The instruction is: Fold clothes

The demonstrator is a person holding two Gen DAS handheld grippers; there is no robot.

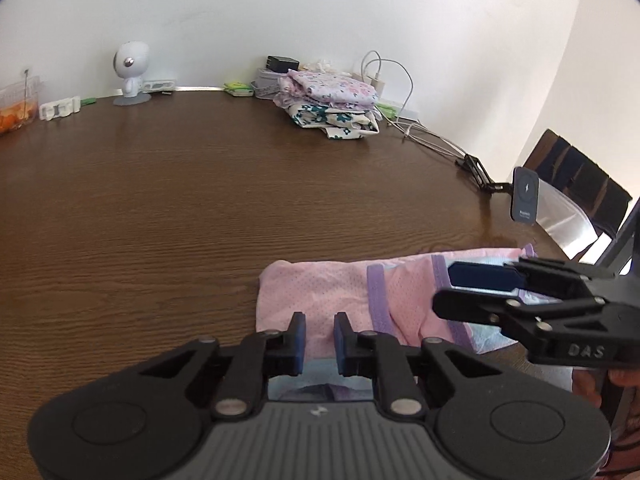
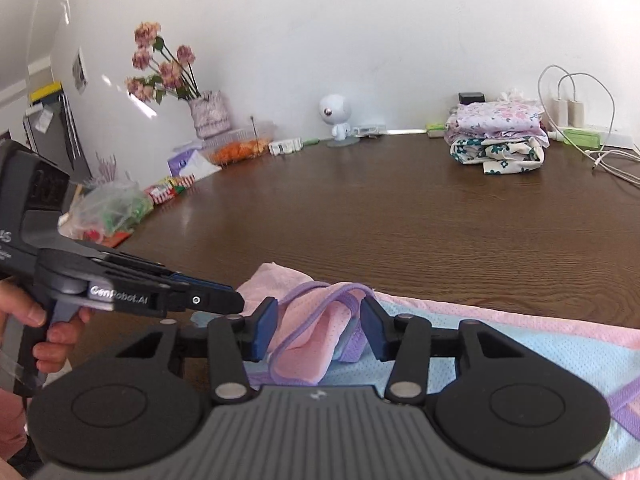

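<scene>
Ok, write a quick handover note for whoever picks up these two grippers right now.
Left gripper: open, fingers apart over the pink part of the garment, gripping nothing.
Right gripper: open, a bunched fold with purple trim lies between its fingers, not clamped.
Pink and blue mesh garment: lies at the near edge of the wooden table, partly folded.
Done: two folded floral garments are stacked near the wall.
Left: finish folding the mesh garment, then probably add it to the stack.

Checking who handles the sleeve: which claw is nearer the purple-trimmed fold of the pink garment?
Right. The right claw straddles the purple-trimmed fold; the left claw sits beside it, over plain pink mesh.
</scene>
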